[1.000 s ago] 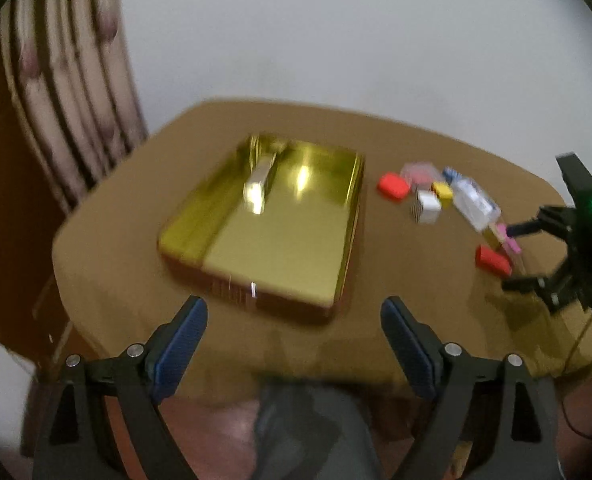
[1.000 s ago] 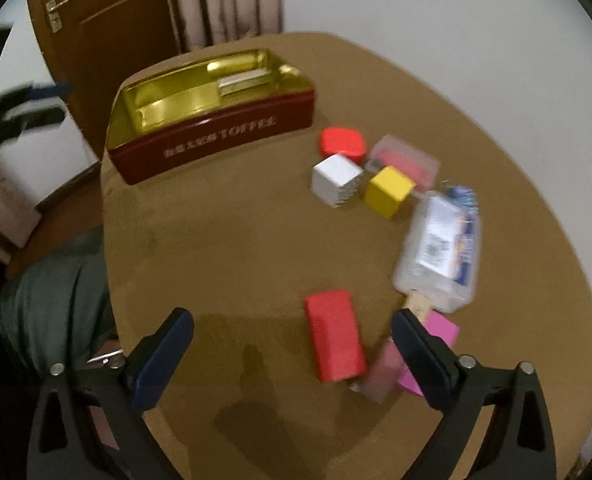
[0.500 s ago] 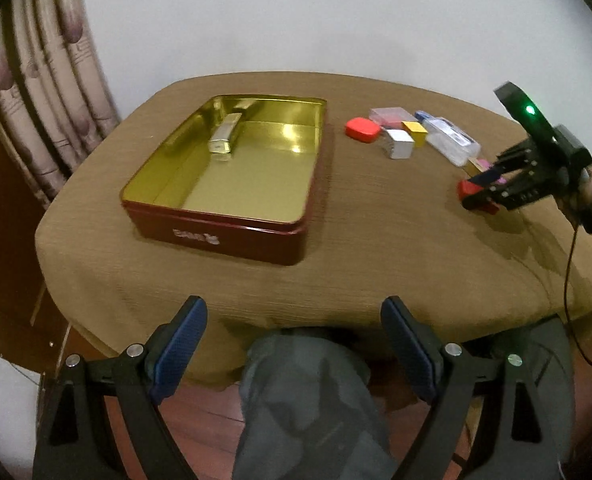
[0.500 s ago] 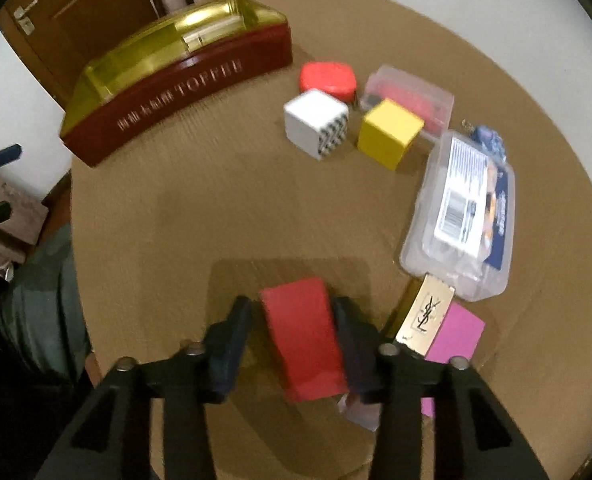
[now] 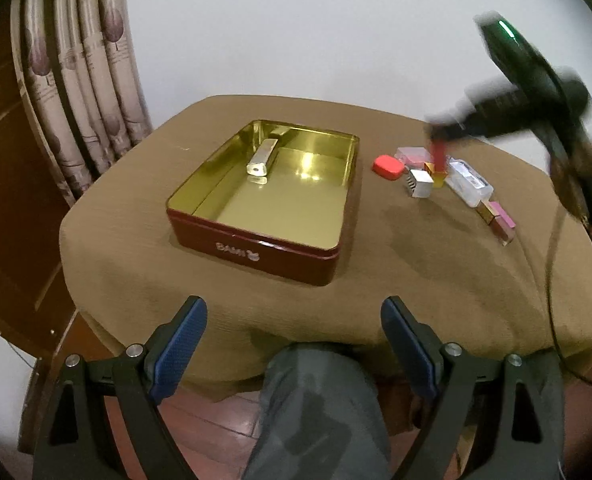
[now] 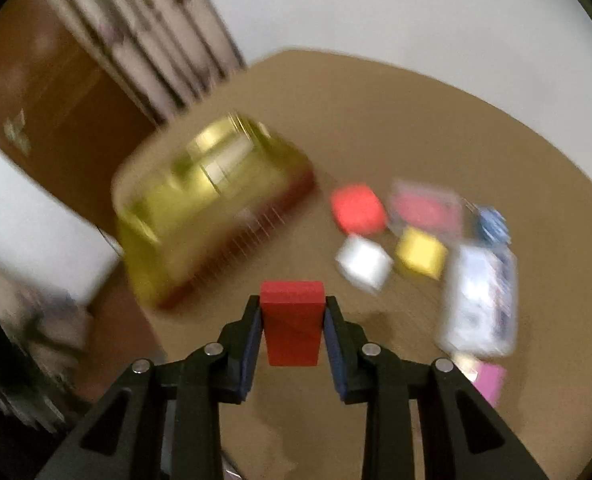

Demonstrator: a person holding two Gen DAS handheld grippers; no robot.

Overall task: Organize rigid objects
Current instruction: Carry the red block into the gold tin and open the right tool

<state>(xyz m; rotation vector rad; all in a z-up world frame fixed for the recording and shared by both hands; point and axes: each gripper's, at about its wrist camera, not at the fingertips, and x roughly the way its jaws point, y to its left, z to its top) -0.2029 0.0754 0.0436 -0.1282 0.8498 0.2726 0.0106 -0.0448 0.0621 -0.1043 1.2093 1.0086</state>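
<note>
My right gripper [image 6: 292, 308] holds a red rectangular block [image 6: 292, 320] above the table; its jaws are still closing, and both pads press on the block's sides. In the left wrist view that gripper [image 5: 439, 130] is blurred, with the red block [image 5: 439, 156] hanging over the small items. The red tin [image 5: 256, 252] with a gold inside sits mid-table and holds a gold bar [image 5: 262, 158]. My left gripper [image 5: 294, 316] hovers open at the table's near edge with nothing between its fingers.
Right of the tin lie a red rounded box [image 5: 387, 166], a white cube [image 5: 419, 184], a yellow cube [image 6: 419, 254], a clear plastic case [image 5: 469, 182] and pink pieces [image 5: 499, 220]. A person's knee [image 5: 315, 400] is below the table edge. Curtains [image 5: 88, 100] hang at the left.
My right gripper closed on the red block, lifted it off the table and rolled. The left gripper's view shifted a little; it stays open.
</note>
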